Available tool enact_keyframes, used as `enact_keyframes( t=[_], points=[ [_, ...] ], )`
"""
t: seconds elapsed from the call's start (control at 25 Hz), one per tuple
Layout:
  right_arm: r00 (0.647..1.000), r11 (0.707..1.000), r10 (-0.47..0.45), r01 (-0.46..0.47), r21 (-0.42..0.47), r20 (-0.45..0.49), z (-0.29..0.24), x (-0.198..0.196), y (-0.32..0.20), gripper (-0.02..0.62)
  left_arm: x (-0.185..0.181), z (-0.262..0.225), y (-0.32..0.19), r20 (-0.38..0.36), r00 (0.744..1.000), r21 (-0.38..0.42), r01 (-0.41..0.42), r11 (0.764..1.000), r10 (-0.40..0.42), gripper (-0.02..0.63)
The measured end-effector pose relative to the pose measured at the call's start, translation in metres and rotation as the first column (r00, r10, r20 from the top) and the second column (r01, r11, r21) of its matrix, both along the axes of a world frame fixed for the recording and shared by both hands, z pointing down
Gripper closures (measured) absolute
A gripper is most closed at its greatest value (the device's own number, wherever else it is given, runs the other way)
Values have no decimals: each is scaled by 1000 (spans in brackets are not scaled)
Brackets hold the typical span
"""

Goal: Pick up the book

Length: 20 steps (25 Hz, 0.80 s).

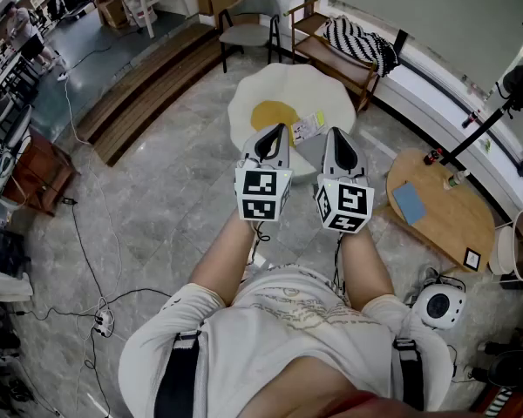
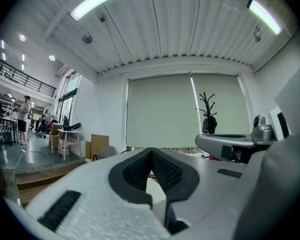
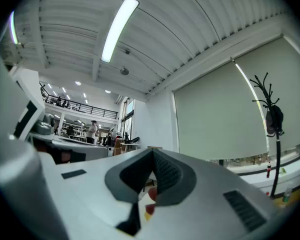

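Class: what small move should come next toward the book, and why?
Probably tip the right gripper down toward the book and open it: both it and the left gripper point level, shut and empty, held above the book.

The book [image 1: 307,129] on the rug [image 1: 244,103] looks partly hidden behind the right hand-held gripper [image 1: 338,142].

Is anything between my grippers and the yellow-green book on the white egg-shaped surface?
Nothing visible: the yellow-green book lies uncovered on the white egg-shaped surface, seen between the left gripper and the right gripper.
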State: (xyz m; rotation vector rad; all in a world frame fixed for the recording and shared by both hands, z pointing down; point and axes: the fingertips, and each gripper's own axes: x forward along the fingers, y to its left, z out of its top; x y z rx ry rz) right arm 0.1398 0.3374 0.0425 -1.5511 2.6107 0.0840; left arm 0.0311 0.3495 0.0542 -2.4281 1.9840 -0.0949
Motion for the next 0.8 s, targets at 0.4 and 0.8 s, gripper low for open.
enact_keyframes(
  t=[0.4, 0.8],
  points=[
    [998, 1000, -19, 19, -10, 60, 0, -5, 5, 571, -8, -1, 5, -14, 1000, 13, 5, 1000, -5, 589],
    [1000, 1000, 10, -10, -20, 16, 8, -37, 16, 571, -39, 5, 15, -30, 999, 4, -18, 1000, 18, 589]
  ],
)
